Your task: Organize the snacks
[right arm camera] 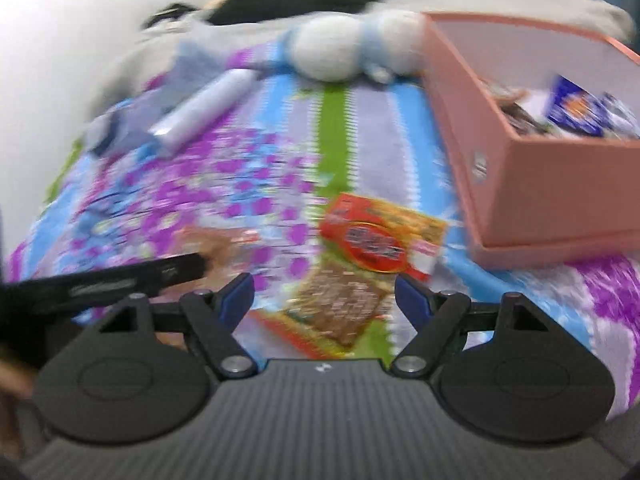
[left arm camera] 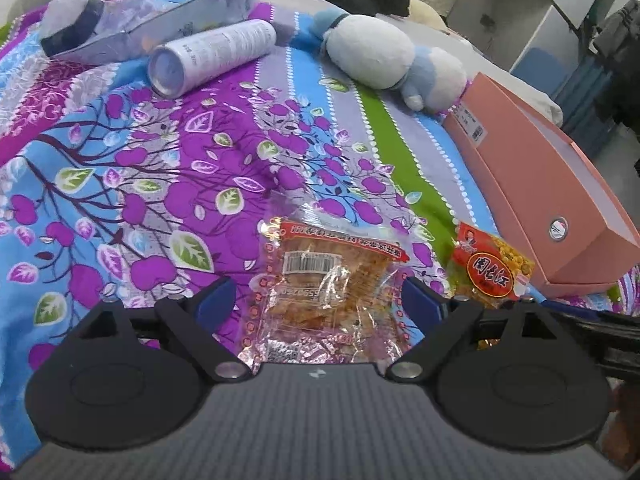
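- Left gripper (left arm camera: 318, 294) is spread wide w/ the clear snack pack (left arm camera: 326, 280) between its pads, nothing pinched yet.
- Right gripper (right arm camera: 324, 290) is wide too, over the red-and-yellow packet (right arm camera: 374, 236), just beside the pink box (right arm camera: 560, 168).
- Risk imo: crinkly film slides out when the jaws close, or they pinch the bedsheet (left arm camera: 160, 168) along w/ it.
- Right view's blurry, so aim might be off.

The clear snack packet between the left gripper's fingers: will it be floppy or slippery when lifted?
Probably floppy: the clear snack packet is thin, wrinkled film. Its glossy surface may slip. It looks light and flat, unlikely to roll.
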`<action>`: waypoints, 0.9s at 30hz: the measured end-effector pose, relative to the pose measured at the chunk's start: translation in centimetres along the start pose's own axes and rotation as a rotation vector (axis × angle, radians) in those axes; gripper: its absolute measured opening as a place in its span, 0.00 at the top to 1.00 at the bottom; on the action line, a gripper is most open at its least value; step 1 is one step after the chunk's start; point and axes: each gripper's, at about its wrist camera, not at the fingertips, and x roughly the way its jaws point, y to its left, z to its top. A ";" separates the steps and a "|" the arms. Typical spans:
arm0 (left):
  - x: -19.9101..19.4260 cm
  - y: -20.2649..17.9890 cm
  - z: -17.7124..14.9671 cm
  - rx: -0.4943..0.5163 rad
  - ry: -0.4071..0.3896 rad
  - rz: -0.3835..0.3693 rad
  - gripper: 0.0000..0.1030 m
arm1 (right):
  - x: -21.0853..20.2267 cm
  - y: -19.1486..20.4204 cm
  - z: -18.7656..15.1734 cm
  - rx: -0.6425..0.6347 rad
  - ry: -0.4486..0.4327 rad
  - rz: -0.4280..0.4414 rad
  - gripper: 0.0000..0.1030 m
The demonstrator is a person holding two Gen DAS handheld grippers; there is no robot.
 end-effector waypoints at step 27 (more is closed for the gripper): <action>0.9 -0.7 -0.8 0.112 -0.030 -0.021 0.63 | 4.8 2.0 -2.0 -0.230 0.004 -0.044 0.46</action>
